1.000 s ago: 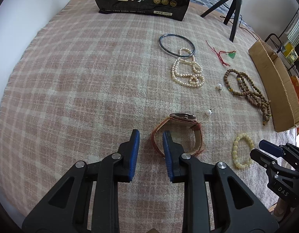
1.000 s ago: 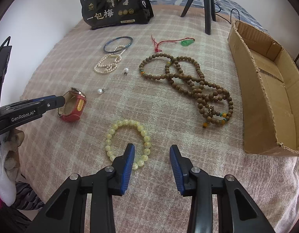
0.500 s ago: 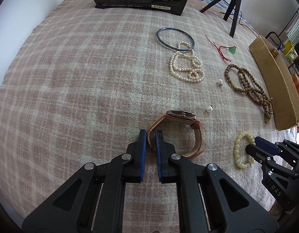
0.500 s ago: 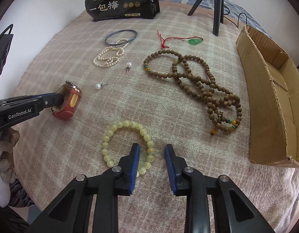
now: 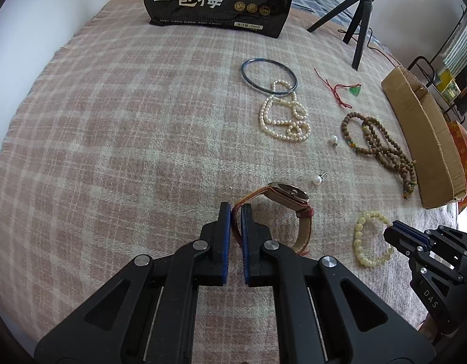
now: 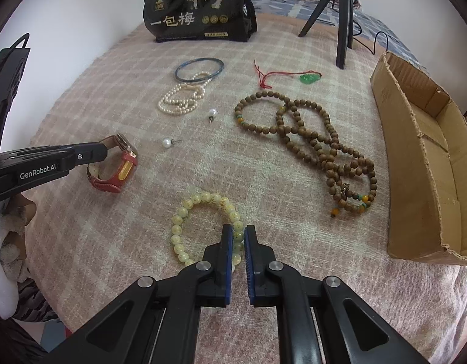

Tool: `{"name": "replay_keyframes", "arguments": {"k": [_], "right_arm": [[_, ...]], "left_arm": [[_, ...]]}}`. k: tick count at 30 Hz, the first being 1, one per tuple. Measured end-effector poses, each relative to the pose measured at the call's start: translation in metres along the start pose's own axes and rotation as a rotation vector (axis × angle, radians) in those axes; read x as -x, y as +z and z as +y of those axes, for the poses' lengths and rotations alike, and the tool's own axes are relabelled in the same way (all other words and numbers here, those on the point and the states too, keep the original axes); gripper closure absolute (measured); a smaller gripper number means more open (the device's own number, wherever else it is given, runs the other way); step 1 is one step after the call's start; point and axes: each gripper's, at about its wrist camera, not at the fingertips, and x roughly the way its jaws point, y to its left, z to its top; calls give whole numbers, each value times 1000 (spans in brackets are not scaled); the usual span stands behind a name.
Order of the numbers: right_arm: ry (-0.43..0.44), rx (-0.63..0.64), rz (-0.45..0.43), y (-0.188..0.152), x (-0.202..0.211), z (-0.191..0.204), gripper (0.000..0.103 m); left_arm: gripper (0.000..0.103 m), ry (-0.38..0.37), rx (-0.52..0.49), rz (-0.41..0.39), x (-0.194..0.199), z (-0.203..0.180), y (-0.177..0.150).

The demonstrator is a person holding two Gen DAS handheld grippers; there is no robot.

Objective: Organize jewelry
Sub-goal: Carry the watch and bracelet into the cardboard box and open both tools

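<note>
Right wrist: cardboard box (image 6: 427, 163) at blanket's (image 6: 112, 242) edge.

Cardboard box (image 6: 427, 163) cut off rightward

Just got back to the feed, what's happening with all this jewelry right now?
A person is working two handheld grippers over a plaid blanket. The left gripper has just closed on the strap of the red watch; the right gripper has just closed on the pale yellow bead bracelet. Both pieces lie on the blanket, not yet lifted. The pearl necklace, brown bead strand and two pearl earrings are untouched, and the cardboard box looks empty.
</note>
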Motion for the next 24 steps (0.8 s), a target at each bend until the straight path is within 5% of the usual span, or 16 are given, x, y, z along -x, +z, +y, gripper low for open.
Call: {"name": "replay_keyframes", "arguments": {"k": [14,24], "right_arm": [[34,-25,-126,11,49,-3,98],[24,-78,-233,17,95,-35,98]], "left_arm": [[99,-58,13,-69,33,-16,8],[99,-147,-24,-126,62,-62,25]]}}
